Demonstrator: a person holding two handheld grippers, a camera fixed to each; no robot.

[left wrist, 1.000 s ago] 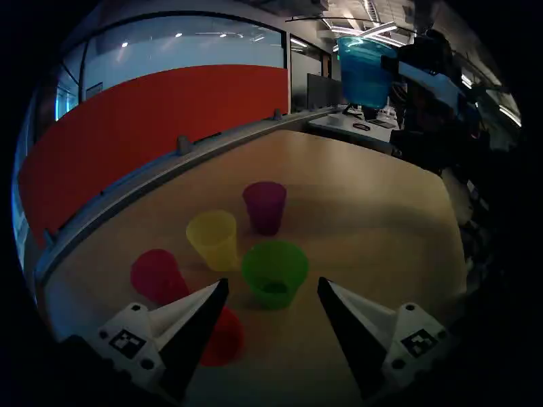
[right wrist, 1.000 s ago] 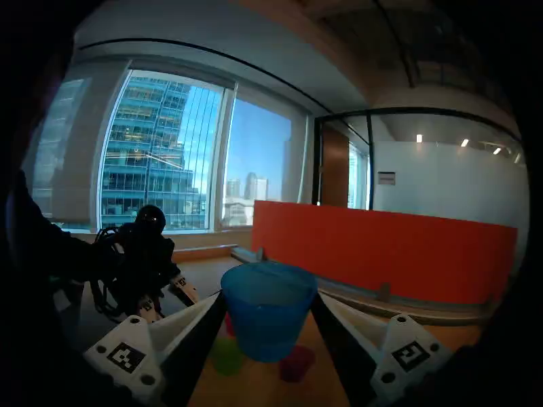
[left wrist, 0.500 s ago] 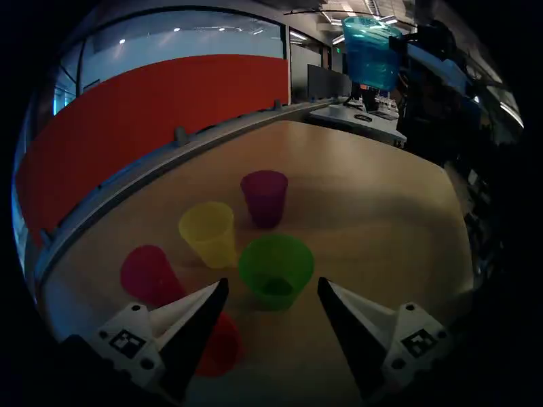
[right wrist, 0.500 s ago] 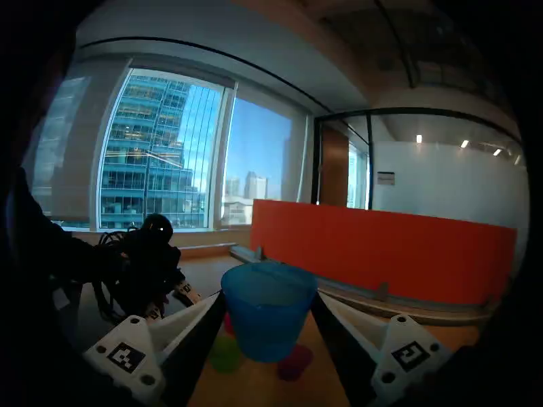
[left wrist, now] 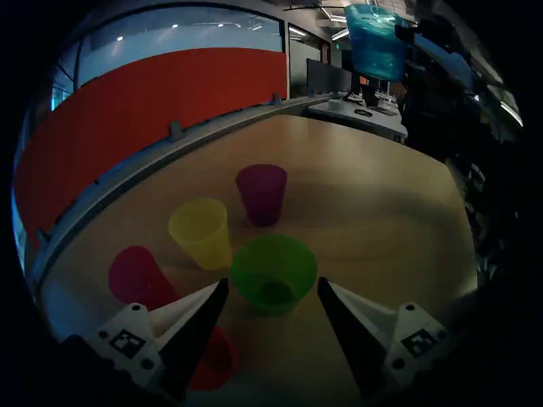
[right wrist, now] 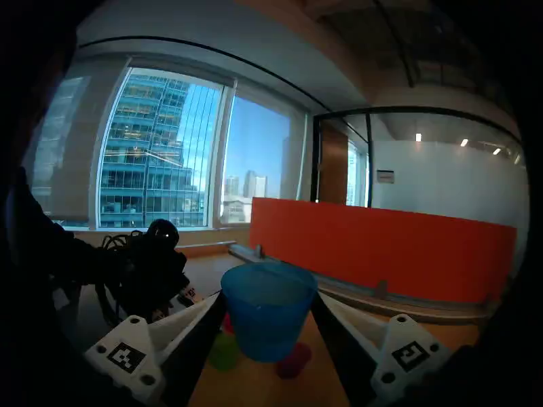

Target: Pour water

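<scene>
My left gripper (left wrist: 271, 282) is open and hovers low over the wooden table (left wrist: 380, 203), with the green cup (left wrist: 273, 271) just ahead between its fingers, not touched. Around it stand a yellow cup (left wrist: 200, 232), a purple cup (left wrist: 261, 193) and a magenta cup (left wrist: 136, 277). A red cup (left wrist: 214, 349) is partly hidden behind the left finger. My right gripper (right wrist: 268, 298) is shut on a blue cup (right wrist: 268, 325), held upright high above the table. That blue cup (left wrist: 377, 41) appears at the top right of the left gripper view. Whether any cup holds water is unclear.
A long orange partition (left wrist: 156, 95) with a grey rail runs along the table's far side. In the right gripper view the green cup (right wrist: 224, 353) and a purple cup (right wrist: 293, 359) lie below the blue one, and the left gripper's dark body (right wrist: 153, 271) is at left before big windows.
The left gripper has crept forward, so the green cup sits closer between its fingers. The blue cup has climbed higher in the left gripper view. The right gripper's hold is unchanged.
</scene>
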